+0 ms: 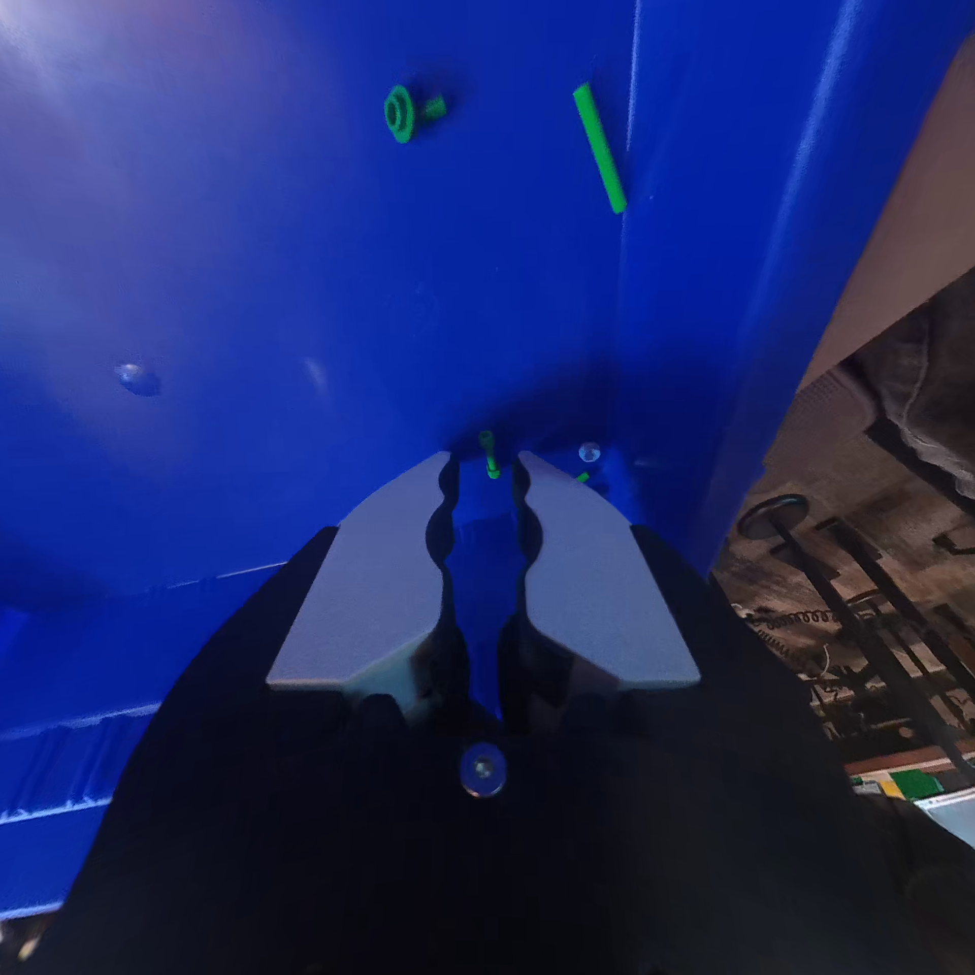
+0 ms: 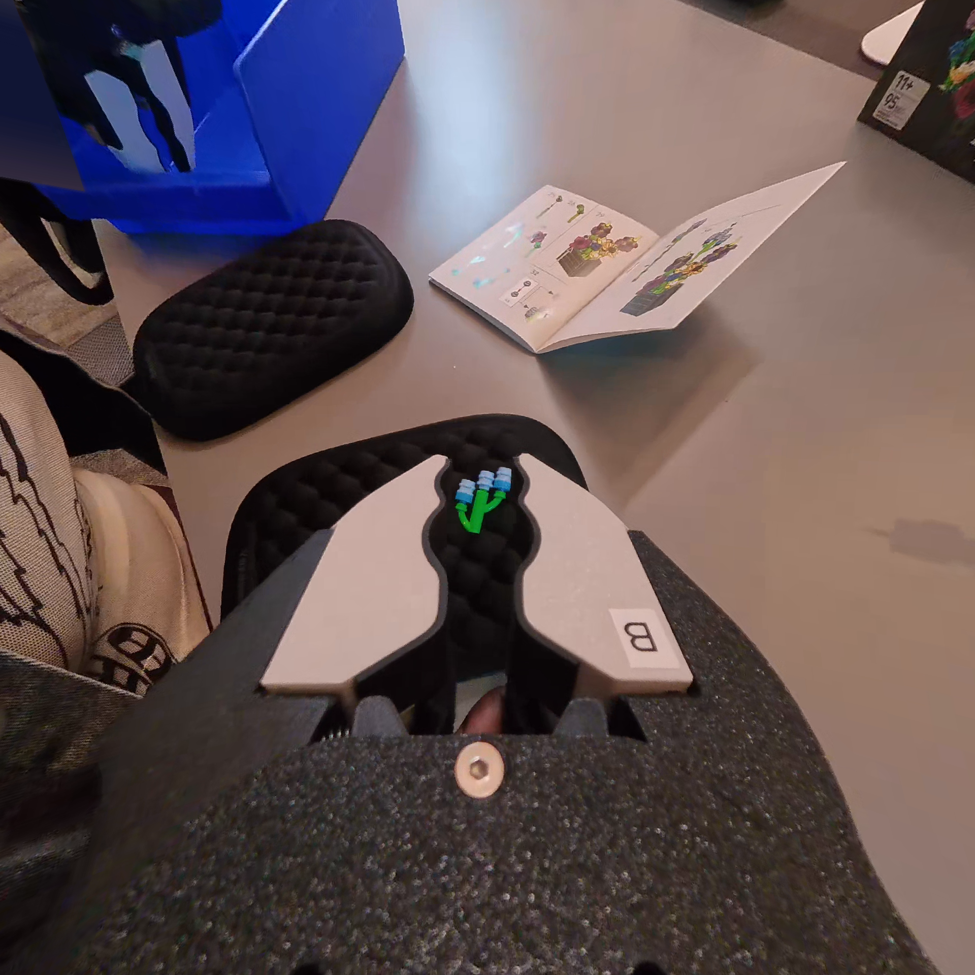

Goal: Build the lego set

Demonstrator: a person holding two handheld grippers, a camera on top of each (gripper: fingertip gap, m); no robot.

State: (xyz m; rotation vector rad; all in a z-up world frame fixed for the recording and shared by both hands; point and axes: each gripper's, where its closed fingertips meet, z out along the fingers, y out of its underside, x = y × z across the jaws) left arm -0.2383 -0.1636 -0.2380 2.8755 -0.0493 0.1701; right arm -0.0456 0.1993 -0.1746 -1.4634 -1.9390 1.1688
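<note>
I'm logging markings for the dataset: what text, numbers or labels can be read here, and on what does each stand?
I do not copy writing; these bear it.
White sticker on the right gripper: one large printed character.
Dark box: white label with printed figures.
Open booklet: step numbers, too small.
Left wrist view: none.

In the blue bin (image 1: 316, 264): two clear studs (image 1: 131, 372), one green rod (image 1: 600, 148), one round green piece (image 1: 399, 113), one green pin (image 1: 490, 455); beside it, two black pads (image 2: 274, 322)
</note>
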